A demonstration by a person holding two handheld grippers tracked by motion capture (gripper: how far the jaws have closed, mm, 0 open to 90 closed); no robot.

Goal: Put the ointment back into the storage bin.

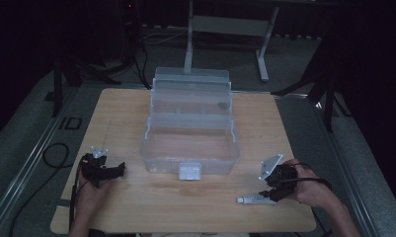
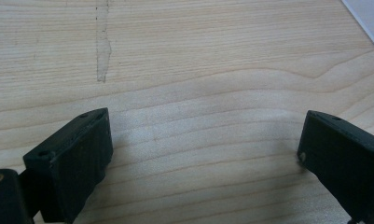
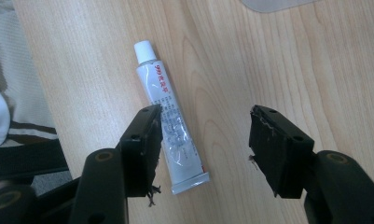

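Right tool (image 3: 204, 140) view shows tube (image 3: 173, 126) print, unreadable from above.

tube (image 3: 170, 126) print: too small to read
tube side: partly hidden behind the right gripper's (image 3: 205, 135) jaw

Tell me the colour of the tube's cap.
White, matching the mostly white tube with its red lettering; the cap shows best in the right gripper view.

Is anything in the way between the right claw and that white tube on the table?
Nothing visible. The right claw hangs open right over the white tube, which lies flat on the wooden table, one jaw at its side, bare wood around it.
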